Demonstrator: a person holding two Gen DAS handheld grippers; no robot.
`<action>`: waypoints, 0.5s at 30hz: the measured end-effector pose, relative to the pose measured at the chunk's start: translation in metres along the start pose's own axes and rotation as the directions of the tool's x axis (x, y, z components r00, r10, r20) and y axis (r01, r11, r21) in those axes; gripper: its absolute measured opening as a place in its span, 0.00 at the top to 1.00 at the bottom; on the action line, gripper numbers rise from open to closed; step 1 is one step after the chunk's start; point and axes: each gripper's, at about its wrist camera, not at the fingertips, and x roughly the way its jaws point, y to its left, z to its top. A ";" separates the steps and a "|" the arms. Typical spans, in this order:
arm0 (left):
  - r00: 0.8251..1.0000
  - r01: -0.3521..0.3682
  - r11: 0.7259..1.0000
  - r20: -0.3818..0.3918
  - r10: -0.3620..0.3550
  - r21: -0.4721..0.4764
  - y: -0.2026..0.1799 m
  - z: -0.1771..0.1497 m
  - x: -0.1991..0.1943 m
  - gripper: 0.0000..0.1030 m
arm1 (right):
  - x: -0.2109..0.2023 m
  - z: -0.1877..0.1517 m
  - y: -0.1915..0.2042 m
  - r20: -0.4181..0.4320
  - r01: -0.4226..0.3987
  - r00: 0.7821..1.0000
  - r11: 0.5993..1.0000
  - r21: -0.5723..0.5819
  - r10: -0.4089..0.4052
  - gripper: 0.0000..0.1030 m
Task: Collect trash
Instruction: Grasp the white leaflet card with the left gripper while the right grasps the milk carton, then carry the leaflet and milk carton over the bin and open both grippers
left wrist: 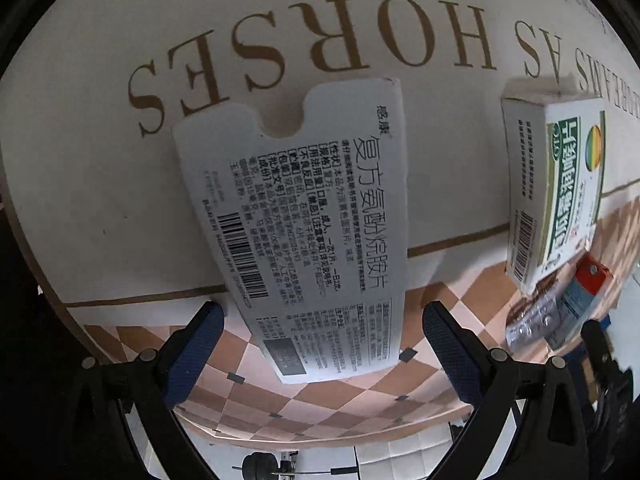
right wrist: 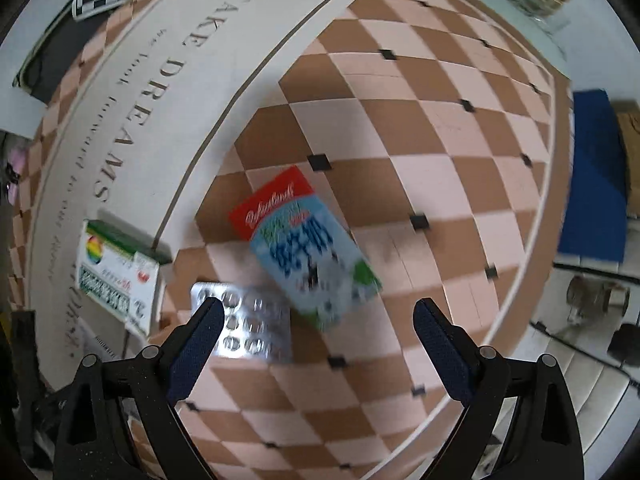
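Overhead, both grippers point down at a checkered mat (right wrist: 440,152) with a cream lettered band. Left gripper (left wrist: 323,324) hangs with its blue-padded fingers (left wrist: 196,356) spread wide, holding nothing, on either side of a flattened white medicine card (left wrist: 304,224) without touching it. Right gripper (right wrist: 316,320) is likewise spread and empty above a blurred blue-and-red milk carton (right wrist: 308,252) lying beside a silver blister pack (right wrist: 252,320). A green-and-white medicine box (right wrist: 116,272) sits near them.

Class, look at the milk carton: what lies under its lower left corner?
The milk carton overlaps one corner of the silver blister pack. Both rest on the checkered mat. The covered corner cannot be seen.
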 end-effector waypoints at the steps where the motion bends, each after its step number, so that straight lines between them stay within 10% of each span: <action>1: 1.000 -0.006 1.000 0.004 0.006 -0.003 0.001 0.000 0.000 0.02 | 0.005 0.006 0.001 -0.006 0.001 1.000 1.000 -0.013 -0.001 0.06; 8: 0.996 -0.064 0.998 0.062 0.063 0.028 -0.006 -0.011 -0.005 0.29 | 0.029 0.039 0.002 -0.044 -0.003 0.999 0.999 -0.052 0.001 0.19; 15: 0.996 -0.041 0.987 0.080 0.029 0.154 -0.006 -0.011 -0.015 0.30 | 0.039 0.056 -0.001 -0.062 -0.024 0.998 0.999 -0.033 0.021 0.36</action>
